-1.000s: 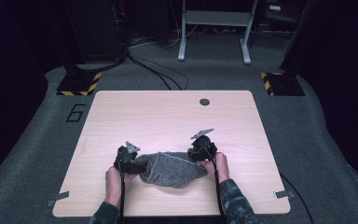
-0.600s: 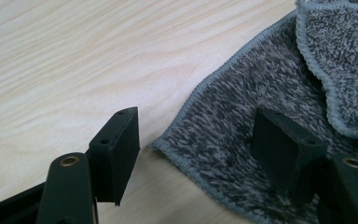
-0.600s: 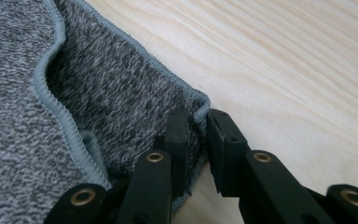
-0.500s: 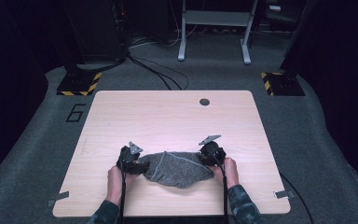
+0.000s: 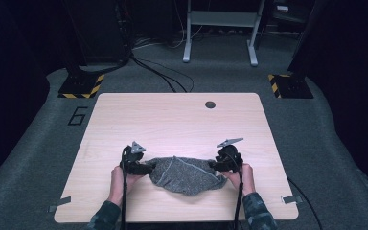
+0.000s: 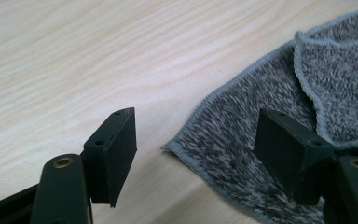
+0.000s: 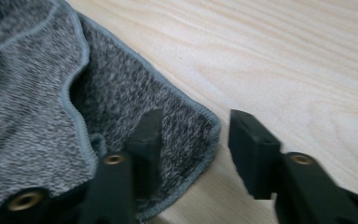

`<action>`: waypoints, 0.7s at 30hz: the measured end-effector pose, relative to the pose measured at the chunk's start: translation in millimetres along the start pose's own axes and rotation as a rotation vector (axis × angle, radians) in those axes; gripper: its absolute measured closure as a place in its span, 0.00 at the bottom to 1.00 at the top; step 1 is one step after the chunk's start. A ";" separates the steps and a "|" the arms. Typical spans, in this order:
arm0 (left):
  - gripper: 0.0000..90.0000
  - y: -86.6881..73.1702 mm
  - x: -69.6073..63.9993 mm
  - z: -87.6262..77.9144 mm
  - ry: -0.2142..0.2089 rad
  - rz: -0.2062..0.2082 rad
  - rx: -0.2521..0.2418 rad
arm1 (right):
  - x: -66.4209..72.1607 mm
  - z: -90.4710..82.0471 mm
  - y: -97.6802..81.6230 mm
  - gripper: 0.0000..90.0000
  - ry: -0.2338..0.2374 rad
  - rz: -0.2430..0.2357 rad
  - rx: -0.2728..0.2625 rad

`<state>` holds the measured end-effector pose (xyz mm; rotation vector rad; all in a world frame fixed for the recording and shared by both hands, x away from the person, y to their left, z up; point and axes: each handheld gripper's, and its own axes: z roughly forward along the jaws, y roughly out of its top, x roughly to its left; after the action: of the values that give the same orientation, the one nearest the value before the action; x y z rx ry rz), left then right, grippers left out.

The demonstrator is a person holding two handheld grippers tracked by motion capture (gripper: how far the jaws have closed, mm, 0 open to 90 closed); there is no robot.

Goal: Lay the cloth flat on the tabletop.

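A grey knitted cloth (image 5: 184,175) lies crumpled near the front edge of the light wooden table (image 5: 172,124). My left gripper (image 5: 147,167) sits at the cloth's left end, jaws open. In the left gripper view a hemmed corner of the cloth (image 6: 242,116) lies on the table between the jaws of the left gripper (image 6: 200,154), and the pads stand apart from it. My right gripper (image 5: 214,166) is at the cloth's right end. Its jaws have just been opening: in the right gripper view the cloth's corner (image 7: 121,93) lies loose between the jaws of the right gripper (image 7: 198,142).
A small dark round grommet (image 5: 210,104) is set in the table near its far edge. Black cables (image 5: 158,72) and a metal stand (image 5: 220,28) are on the floor beyond the table. Yellow-black striped feet (image 5: 81,88) flank the far corners.
My right gripper has moved to the right, drawing the cloth's right end out wider, and its jaws have come apart off the cloth. The left gripper has stayed in place.
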<state>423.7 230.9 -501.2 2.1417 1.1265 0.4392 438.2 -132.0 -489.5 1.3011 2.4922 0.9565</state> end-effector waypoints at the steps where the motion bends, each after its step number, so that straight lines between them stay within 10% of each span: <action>1: 0.32 0.9 0.3 0.4 -0.007 -0.015 -0.004 | -0.3 -2.3 2.0 0.53 0.002 0.000 -0.007; 21: 0.58 -0.5 -12.9 11.2 0.052 0.020 0.080 | 6.1 17.4 1.9 0.76 -0.101 -0.051 0.074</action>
<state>422.3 216.0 -509.5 2.2236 1.1705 0.4686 443.2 -118.4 -501.1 1.2665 2.4929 0.7748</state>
